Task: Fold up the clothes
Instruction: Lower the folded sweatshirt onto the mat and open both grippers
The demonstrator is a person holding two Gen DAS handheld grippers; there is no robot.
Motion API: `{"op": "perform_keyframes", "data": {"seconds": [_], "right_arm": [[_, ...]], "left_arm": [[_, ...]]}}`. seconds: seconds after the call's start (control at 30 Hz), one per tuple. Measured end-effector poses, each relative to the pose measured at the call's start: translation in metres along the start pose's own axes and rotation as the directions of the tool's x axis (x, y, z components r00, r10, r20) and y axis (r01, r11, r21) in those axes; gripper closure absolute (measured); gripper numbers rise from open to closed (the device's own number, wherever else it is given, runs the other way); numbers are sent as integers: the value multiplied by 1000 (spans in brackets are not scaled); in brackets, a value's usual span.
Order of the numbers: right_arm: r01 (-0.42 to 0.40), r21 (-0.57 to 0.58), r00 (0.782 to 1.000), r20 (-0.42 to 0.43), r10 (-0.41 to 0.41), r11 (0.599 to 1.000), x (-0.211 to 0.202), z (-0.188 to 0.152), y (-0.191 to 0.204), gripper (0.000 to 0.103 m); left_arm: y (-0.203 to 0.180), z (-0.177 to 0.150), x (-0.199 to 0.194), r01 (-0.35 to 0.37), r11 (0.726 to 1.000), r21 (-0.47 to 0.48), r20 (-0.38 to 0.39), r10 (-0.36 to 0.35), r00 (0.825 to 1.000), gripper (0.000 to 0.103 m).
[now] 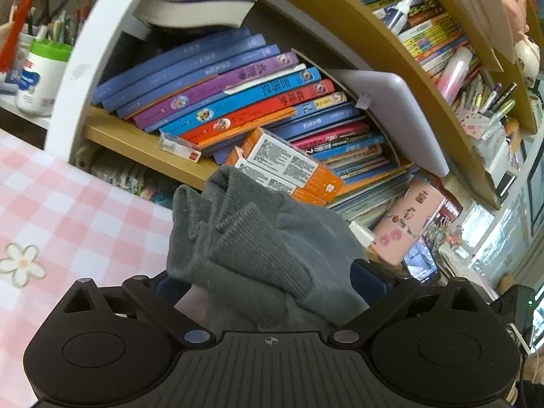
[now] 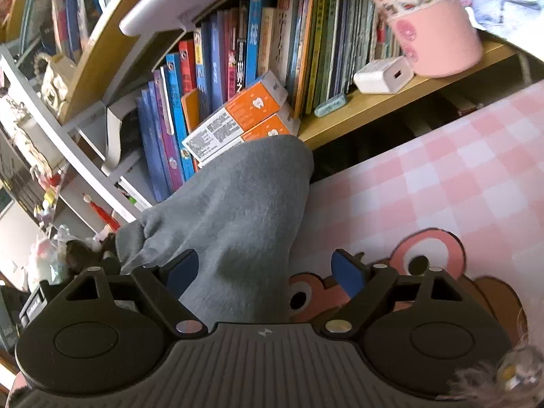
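- The counter (image 2: 459, 183), under a pink-and-white checked cloth with a cartoon print, lies below and to the side of both claws; the task's thing is lifted clear of it here, at least where the cameras look.
- The bookshelf (image 1: 142, 146) stands just behind the counter, packed with books and two orange boxes (image 1: 289, 166); it looks near enough that a wide swing of cloth could brush them.
- The grey garment (image 1: 258, 248), a knit with a ribbed edge, sits bunched across the left claw (image 1: 270, 282). Its blue pads stand wide apart with cloth heaped between them, so I cannot tell whether it truly pinches anything or the cloth merely rests there.
- In the right wrist view the same grey garment (image 2: 234, 210) hangs in a raised drape past the right claw (image 2: 265, 268), which gapes wide; cloth touches its left pad only, so it grips nothing.
- My reading: this is the gathering or lifting step, with no fold formed yet.
- Next calls for a firm pinch on an edge or corner by each claw, then spreading the garment flat on the counter.
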State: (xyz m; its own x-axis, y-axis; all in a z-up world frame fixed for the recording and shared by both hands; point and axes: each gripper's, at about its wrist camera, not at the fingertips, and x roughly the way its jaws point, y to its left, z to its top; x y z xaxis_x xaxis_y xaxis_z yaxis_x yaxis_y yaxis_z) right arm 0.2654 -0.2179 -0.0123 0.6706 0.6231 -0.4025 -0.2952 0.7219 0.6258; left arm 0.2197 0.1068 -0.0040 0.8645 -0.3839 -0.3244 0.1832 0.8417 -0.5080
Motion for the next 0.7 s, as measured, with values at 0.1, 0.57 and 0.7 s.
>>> {"op": "perform_keyframes", "data": {"seconds": [0.1,0.57,0.7], "right_arm": [[10,-1,1000,12,-10,1000,-14,-9,5,18],[99,-229,994,59,-87,968,-78,-70,62,16],[148,-286,989,69,-134,947,-88,-88,75,15]], "left_arm": [[-7,-7,-14,-24,1000,11,21,24,999,3],[-43,-41,-75,-68,997,34,93,65,994,2],[-58,-51,-86,-160,982,105,120,147,982,2]]}}
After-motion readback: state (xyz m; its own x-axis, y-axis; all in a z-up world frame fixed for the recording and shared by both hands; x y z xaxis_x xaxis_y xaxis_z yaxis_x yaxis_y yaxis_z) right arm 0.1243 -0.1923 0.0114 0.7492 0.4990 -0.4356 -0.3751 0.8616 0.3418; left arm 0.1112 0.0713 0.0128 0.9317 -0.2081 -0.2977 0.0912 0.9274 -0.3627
